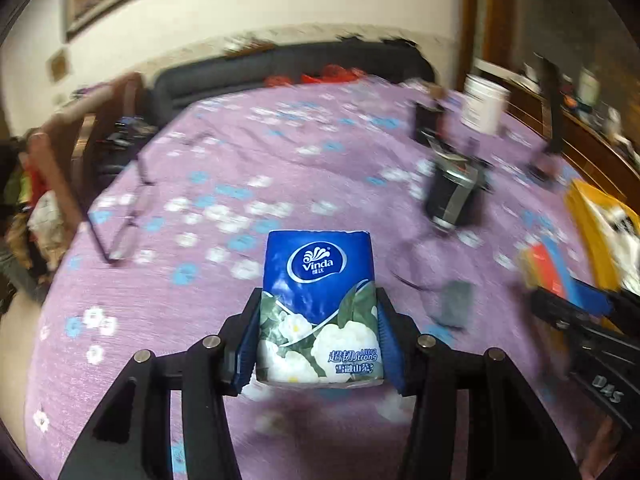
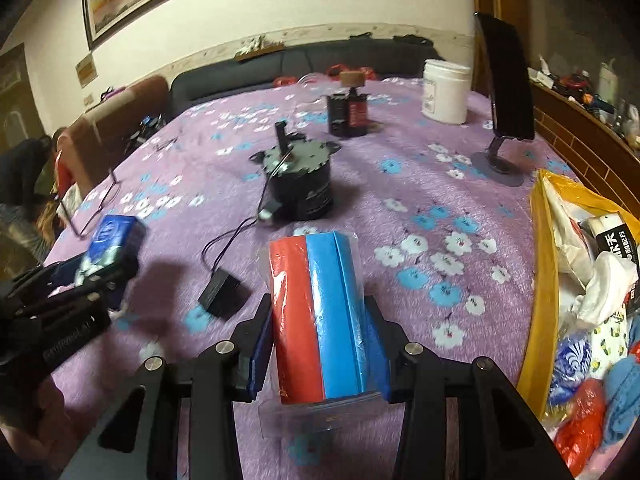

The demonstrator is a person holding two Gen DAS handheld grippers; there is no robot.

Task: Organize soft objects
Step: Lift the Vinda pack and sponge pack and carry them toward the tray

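Left of the black cylindrical motor (image 2: pixel 299 184) on the purple flowered cloth (image 2: pixel 400 184), the left gripper (image 1: pixel 318 336) holds a blue Vinda tissue pack printed with white flowers (image 1: pixel 318 308), its blue pads pressing both sides. In front of the motor, the right gripper (image 2: pixel 320 344) clamps a plastic-wrapped red and blue cloth bundle (image 2: pixel 318 316). Right of the motor, a yellow bag of soft items (image 2: pixel 540 280) lies open.
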